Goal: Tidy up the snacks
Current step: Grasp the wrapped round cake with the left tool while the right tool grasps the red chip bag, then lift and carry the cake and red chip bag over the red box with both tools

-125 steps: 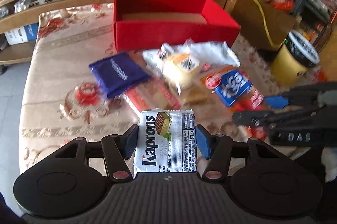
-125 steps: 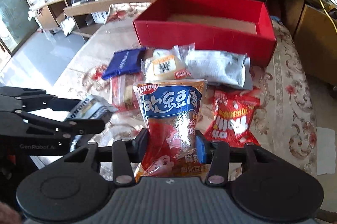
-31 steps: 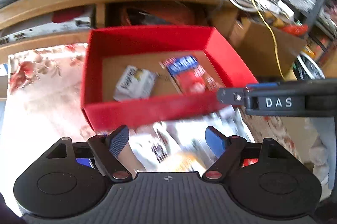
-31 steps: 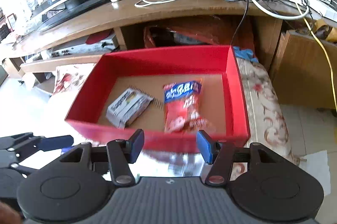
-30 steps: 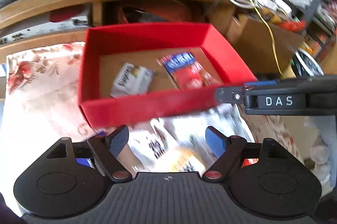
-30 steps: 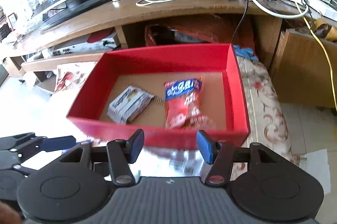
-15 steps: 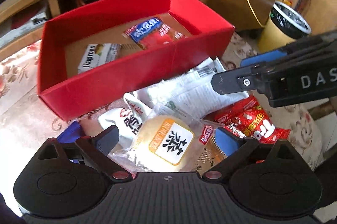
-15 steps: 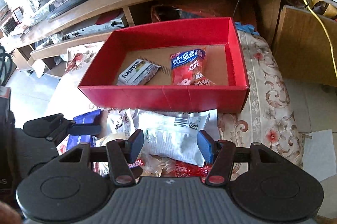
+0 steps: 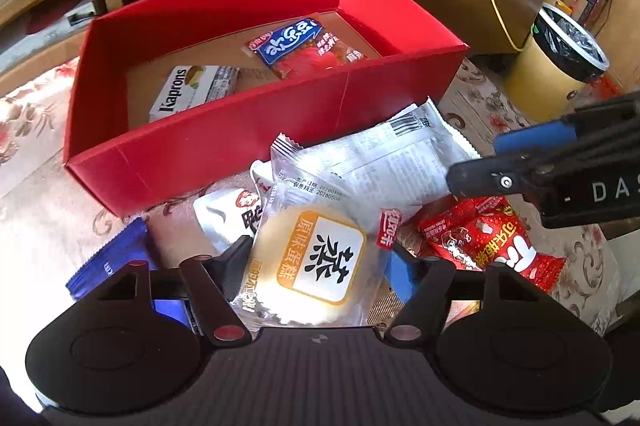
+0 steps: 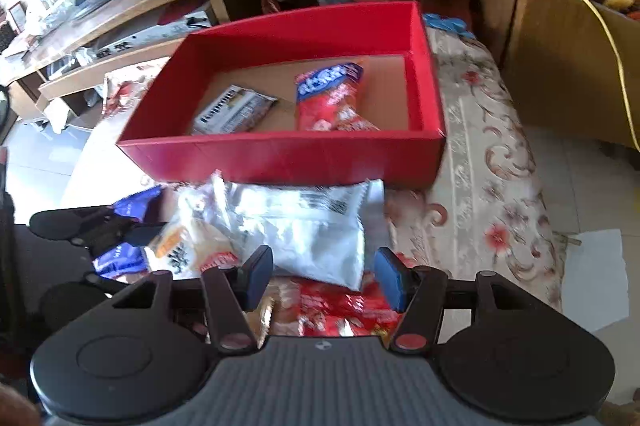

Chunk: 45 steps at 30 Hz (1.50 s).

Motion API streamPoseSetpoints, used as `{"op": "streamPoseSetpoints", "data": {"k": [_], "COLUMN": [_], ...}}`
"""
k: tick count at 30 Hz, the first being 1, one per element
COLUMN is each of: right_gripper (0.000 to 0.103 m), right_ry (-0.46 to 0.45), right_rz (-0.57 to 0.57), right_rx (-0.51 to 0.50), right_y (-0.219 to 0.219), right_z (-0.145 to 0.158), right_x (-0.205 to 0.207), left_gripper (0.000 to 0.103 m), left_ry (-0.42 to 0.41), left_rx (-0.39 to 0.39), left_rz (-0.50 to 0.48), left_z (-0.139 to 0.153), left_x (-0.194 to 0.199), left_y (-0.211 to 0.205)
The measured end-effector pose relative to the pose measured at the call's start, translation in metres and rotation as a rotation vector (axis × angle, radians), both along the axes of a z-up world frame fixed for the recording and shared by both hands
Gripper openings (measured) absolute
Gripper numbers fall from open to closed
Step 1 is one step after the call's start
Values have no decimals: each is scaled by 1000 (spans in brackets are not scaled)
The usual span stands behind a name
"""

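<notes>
Left wrist view, item by item.

- Left gripper (image 9: pixel 320 266): your jaws had just been closing. Both pads sat against the wrapper of the cake packet (image 9: pixel 316 246), which lay on top of the loose pile in front of the red box (image 9: pixel 240 141). Risk: the hold looked to be on slack film rather than on the cake, so the packet could slide out on the lift. Squeeze harder and you would crush the soft cake.
- White bag (image 10: pixel 316 238): its near corner lay between the fingers of your right gripper (image 10: pixel 324 278). Those jaws stood apart and neither pad touched it. Risk: the cake packet's top flap overlapped this bag, so lifting either one could drag the other.
- Red packet (image 9: pixel 492 242): it lay under the right gripper's tips. Risk: closing low could catch it along with the white bag.
- Blue packet (image 9: pixel 108 262): it was partly hidden under the left gripper's frame and easy to overlook.
- Red box contents: a wafer packet (image 9: pixel 192 89) and a blue-and-red bag (image 9: pixel 304 45) lay flat inside. Risk: the near wall stood between pile and floor, so a low carry could knock the box or snag a packet.
- Both grippers worked close together over one pile, so a collision was likely if you lifted together.
</notes>
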State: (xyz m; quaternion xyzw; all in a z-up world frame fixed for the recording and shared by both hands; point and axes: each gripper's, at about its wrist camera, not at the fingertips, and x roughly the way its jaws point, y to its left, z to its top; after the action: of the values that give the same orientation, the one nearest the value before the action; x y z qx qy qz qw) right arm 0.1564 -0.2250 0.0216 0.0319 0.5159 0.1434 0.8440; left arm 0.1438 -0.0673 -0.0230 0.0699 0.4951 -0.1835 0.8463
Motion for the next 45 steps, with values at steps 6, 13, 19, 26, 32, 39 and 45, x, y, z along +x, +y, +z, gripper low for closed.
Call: {"op": "streamPoseSetpoints", "data": {"k": [6, 13, 19, 26, 32, 39, 45], "right_gripper": [61, 65, 72, 69, 65, 61, 59], "right_ry": [38, 85, 90, 78, 74, 56, 42], "right_rz": [-22, -13, 31, 27, 40, 81, 84], "right_rx": [-16, -79, -157, -167, -176, -193, -182], "right_y": [-9, 1, 16, 14, 14, 17, 16], "right_z": [-9, -29, -47, -47, -46, -44, -39], "right_x": [-21, -29, -30, -30, -30, -34, -41], "left_gripper": [66, 66, 68, 87, 86, 67, 66], "left_ry": [-8, -11, 3, 9, -14, -22, -31], "left_rx": [-12, -35, -30, -23, 38, 59, 51], "left_rz": [1, 15, 14, 46, 13, -4, 15], "left_z": [8, 12, 7, 0, -5, -5, 3], "left_x": [-10, -20, -22, -12, -12, -16, -23], "left_y": [2, 5, 4, 6, -2, -10, -5]}}
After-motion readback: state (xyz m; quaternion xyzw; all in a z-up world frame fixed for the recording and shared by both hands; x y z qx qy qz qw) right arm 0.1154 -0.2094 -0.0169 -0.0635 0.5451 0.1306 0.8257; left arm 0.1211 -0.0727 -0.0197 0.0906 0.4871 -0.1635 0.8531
